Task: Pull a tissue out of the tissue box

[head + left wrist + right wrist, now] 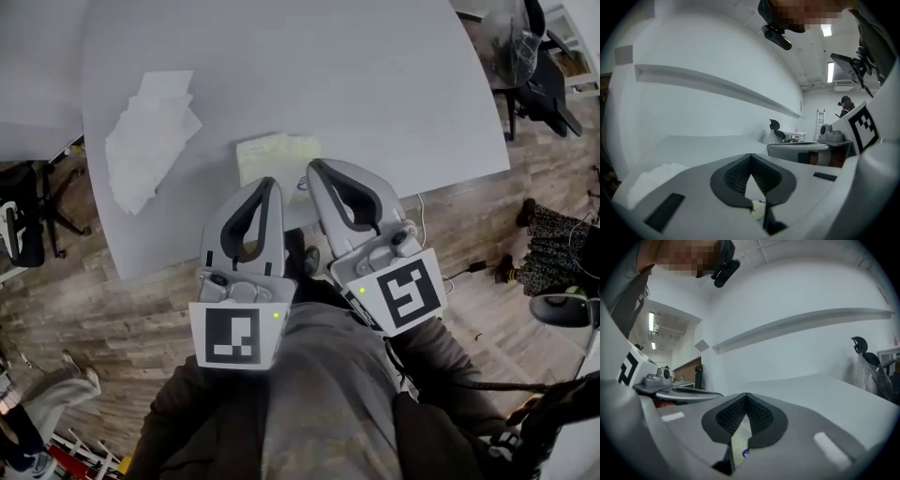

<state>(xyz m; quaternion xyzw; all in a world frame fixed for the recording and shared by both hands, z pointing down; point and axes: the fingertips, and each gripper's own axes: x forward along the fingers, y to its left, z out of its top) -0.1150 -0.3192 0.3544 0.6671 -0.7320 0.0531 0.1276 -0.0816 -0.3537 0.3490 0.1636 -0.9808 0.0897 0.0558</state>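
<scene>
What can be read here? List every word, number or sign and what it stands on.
No readable words or numbers.
Marker cube on left tool: black-and-white squares, no letters.
Marker cube on right tool: the same.
Tissue box: small blue print, too small to read.

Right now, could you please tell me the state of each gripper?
Left gripper: shut, holding nothing.
Right gripper: shut, holding nothing.

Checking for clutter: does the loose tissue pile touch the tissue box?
Apart. The head view shows bare table between the tissue pile and the tissue box.
</scene>
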